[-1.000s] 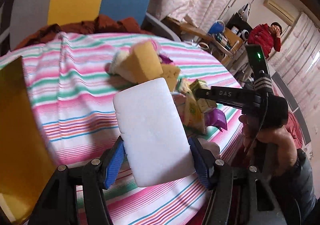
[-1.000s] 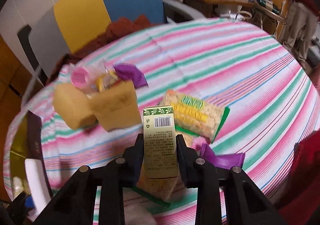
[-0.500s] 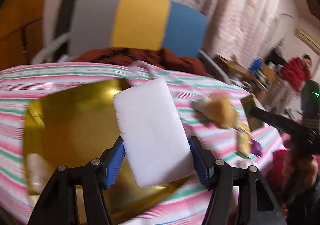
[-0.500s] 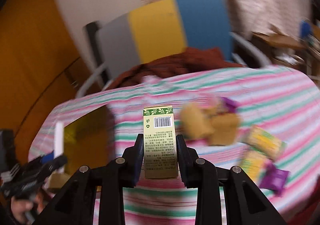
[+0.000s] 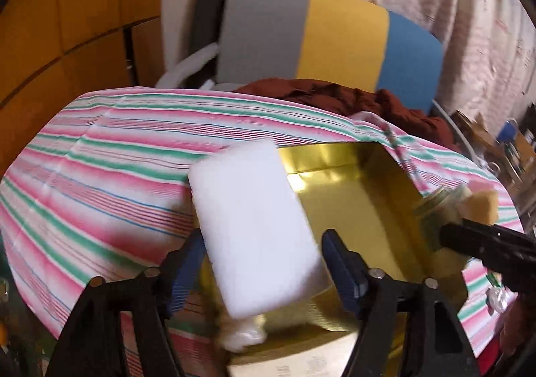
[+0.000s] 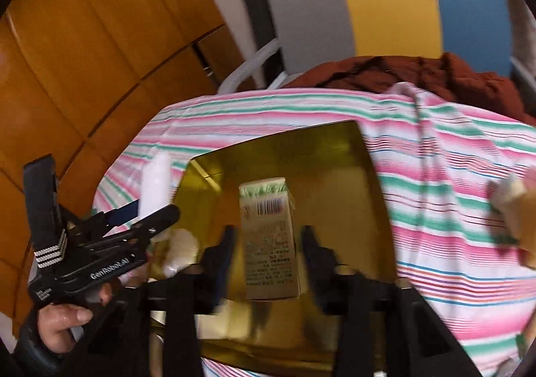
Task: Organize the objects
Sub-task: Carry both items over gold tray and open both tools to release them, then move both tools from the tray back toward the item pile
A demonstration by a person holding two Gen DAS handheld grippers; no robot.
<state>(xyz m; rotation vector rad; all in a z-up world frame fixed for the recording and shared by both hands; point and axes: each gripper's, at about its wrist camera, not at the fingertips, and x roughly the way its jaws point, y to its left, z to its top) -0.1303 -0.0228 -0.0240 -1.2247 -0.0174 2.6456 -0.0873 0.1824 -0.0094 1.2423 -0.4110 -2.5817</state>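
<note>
Left wrist view showed the left gripper [image 5: 264, 263] with its jaws apart. The white sponge [image 5: 254, 226] sat between them, tilted, and a gap showed beside the right jaw, so it looked let go or nearly so. The sponge hung over the near left corner of the gold tray [image 5: 351, 216], which lay on the striped table [image 5: 100, 182]. A small pale lump [image 5: 244, 336] already lay in the tray just below it.

In the right wrist view, the right gripper [image 6: 268, 263] had its jaws wide apart too. The green box [image 6: 271, 243] stood between them with space on both sides, not touched by either jaw. It was over the middle of the tray, but whether it rested on the tray floor could not be told.

The job looked partly done. Two things were going into the tray. A yellow sponge [image 5: 482, 206] and a few other bits still waited on the table to the right, well apart from the tray.
</note>
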